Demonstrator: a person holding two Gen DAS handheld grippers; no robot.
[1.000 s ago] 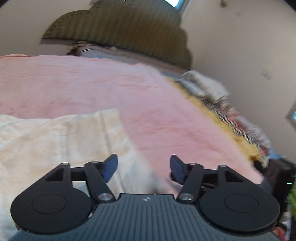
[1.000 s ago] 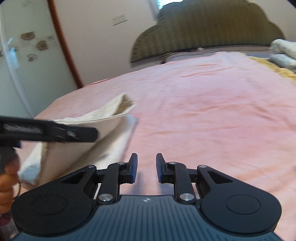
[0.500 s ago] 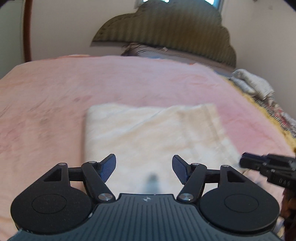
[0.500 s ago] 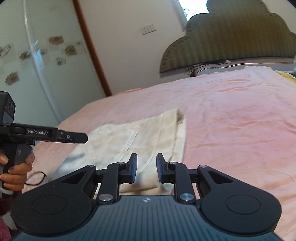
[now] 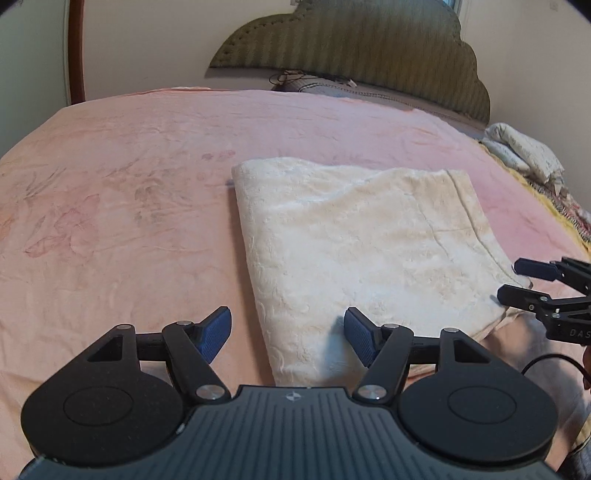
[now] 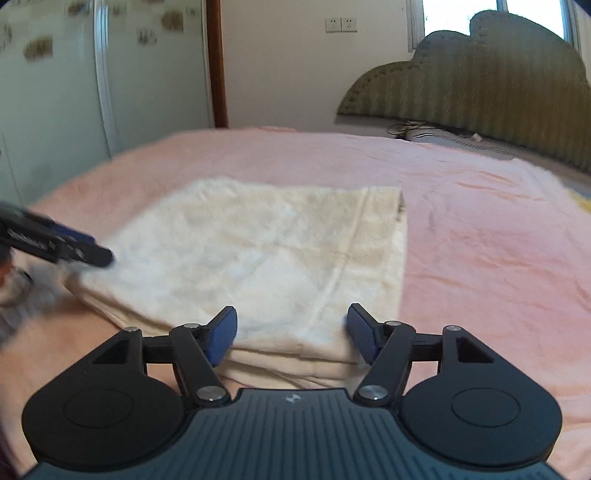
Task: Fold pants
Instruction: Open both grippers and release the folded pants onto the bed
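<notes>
Pants (image 5: pixel 354 236) now lie flat in folded rectangle at frame centre on pink bed (image 5: pixel 129 192), no longer lifted; left gripper (image 5: pixel 288 332) and right gripper (image 6: pixel 291 328) both spread wide, empty; fold looks finished.

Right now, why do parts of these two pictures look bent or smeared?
Left wrist view: sharp throughout, but the fisheye lens bows the pink bed into a dome. Right wrist view: the other gripper at the left edge is motion-blurred, the window is blown out white, and the folded pants look soft.
</notes>
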